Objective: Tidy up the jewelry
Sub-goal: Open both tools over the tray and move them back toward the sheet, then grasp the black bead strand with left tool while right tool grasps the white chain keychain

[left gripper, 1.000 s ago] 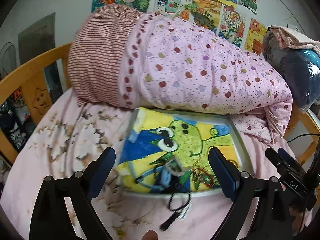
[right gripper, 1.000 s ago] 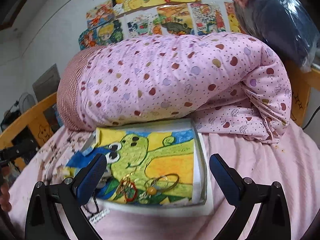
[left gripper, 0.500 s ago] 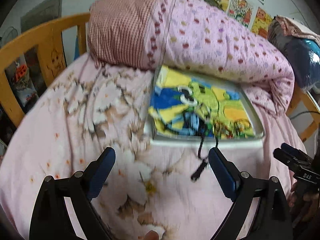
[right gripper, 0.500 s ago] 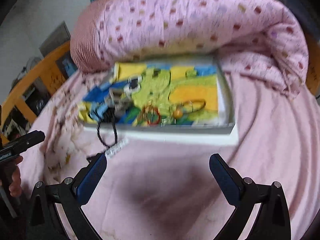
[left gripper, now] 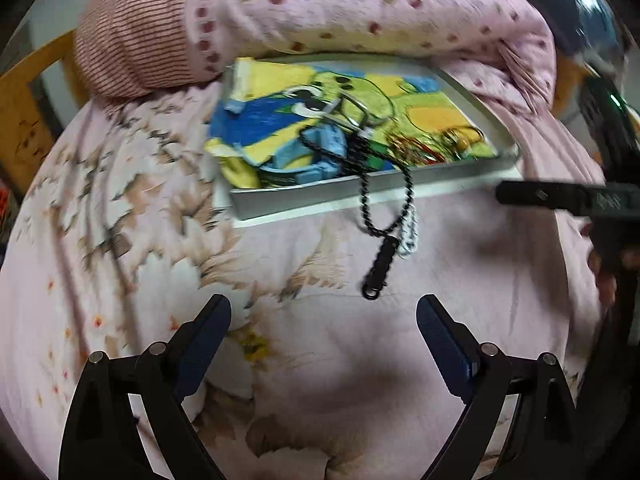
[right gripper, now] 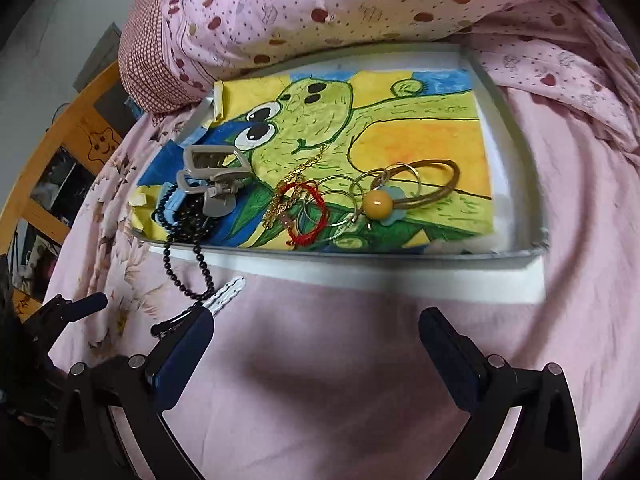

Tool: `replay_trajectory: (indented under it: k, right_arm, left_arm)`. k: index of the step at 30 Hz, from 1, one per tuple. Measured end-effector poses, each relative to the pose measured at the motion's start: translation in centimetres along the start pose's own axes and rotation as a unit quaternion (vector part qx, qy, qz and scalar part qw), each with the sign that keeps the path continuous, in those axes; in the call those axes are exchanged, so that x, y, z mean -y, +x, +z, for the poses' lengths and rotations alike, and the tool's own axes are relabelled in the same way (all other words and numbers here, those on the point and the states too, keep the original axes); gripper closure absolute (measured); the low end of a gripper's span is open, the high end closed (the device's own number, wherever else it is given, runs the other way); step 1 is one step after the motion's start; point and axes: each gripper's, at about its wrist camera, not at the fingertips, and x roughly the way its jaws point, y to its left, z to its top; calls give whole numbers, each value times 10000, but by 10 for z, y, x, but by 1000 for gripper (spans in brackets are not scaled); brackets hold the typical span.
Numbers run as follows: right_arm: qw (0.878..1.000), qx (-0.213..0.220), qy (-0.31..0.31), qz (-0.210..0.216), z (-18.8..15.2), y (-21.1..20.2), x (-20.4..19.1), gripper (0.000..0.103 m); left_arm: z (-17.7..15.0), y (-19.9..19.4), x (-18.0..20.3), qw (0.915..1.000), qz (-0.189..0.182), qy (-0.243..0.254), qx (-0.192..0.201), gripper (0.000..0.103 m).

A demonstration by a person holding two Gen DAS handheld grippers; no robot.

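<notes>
Both wrist views look down on a bed covered by a pink floral sheet (right gripper: pixel 360 360). A shallow grey-rimmed tray (right gripper: pixel 516 152), lined with a crayon drawing of a green dinosaur (right gripper: pixel 320 120), lies on the sheet against a rolled pink spotted quilt (right gripper: pixel 360 4).

Jewelry in the tray, right wrist view: a grey plastic claw hair clip (right gripper: pixel 212 180) at the left end; a gold chain (right gripper: pixel 288 188); a red cord bracelet (right gripper: pixel 308 216); several thin metal rings (right gripper: pixel 340 200), overlapping so that their number cannot be told; and a brown hair elastic with a yellow bead (right gripper: pixel 378 202). A black bead necklace (right gripper: pixel 188 256) spills over the tray's near rim onto the sheet; its lower end passes behind a finger of the right gripper (right gripper: pixel 316 344). A small white chain (right gripper: pixel 226 294) lies beside it on the sheet.

In the left wrist view the tray contents are blurred and the small pieces cannot be told apart; the necklace's black pendant end (left gripper: pixel 380 264) shows clearly on the sheet.

The left gripper (left gripper: pixel 324 332) hangs over bare sheet with fingers spread wide and nothing between them. The right gripper is likewise spread and empty, above the sheet just short of the tray. The wooden bed rail (right gripper: pixel 68 140) is cut off at the left edge.
</notes>
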Motion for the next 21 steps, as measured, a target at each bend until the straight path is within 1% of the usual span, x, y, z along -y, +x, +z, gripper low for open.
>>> replay_trajectory:
  k: [1, 2, 3, 4, 5, 6, 7, 8, 9, 10, 12, 14, 16, 18, 21]
  right_arm:
    - [10000, -25, -20, 63, 1, 4, 0, 13]
    - [9998, -63, -59, 160, 3, 7, -2, 17]
    - [9996, -97, -100, 236, 3, 9, -4, 23]
    - [9993, -128, -143, 323, 3, 11, -7, 28]
    - [9989, -168, -173, 397, 3, 14, -9, 31]
    - [9984, -227, -195, 487, 3, 17, -11, 37]
    - [9980, -263, -202, 538, 3, 20, -14, 43]
    - [9973, -328, -195, 620, 2, 24, -15, 51]
    - [9969, -367, -189, 668, 2, 26, -17, 54]
    - [9964, -409, -195, 713, 1, 29, -18, 57]
    - [9960, -432, -220, 746, 1, 31, -21, 57]
    - [9956, -435, -272, 779, 1, 33, -23, 60]
    - [9952, -442, -270, 827, 1, 35, -24, 60]
    - [9949, -462, -271, 856, 1, 37, -24, 60]
    - [9947, -464, -270, 877, 2, 39, -26, 63]
  left_arm:
    - [0, 3, 0, 10000, -31, 42, -13, 13]
    - [-1, 6, 1, 10000, -38, 85, -21, 15]
    - [0, 9, 2, 9999, -50, 113, -24, 21]
    - [0, 11, 2, 9999, -75, 144, -27, 24]
    - [0, 12, 3, 9998, -97, 159, -26, 31]
    - [0, 13, 2, 9997, -149, 171, -20, 38]
    - [1, 15, 2, 9997, -181, 175, -34, 42]
    - [0, 17, 3, 9995, -229, 186, -60, 48]
    - [0, 19, 3, 9994, -265, 206, -80, 54]
    - [0, 20, 4, 9993, -284, 237, -90, 56]
    - [-1, 23, 8, 9988, -345, 331, -95, 63]
    - [0, 26, 11, 9984, -402, 395, -94, 69]
    - [1, 29, 13, 9981, -439, 434, -88, 72]
    - [1, 32, 13, 9980, -439, 439, -105, 78]
    - [2, 36, 10, 9981, -481, 362, -144, 85]
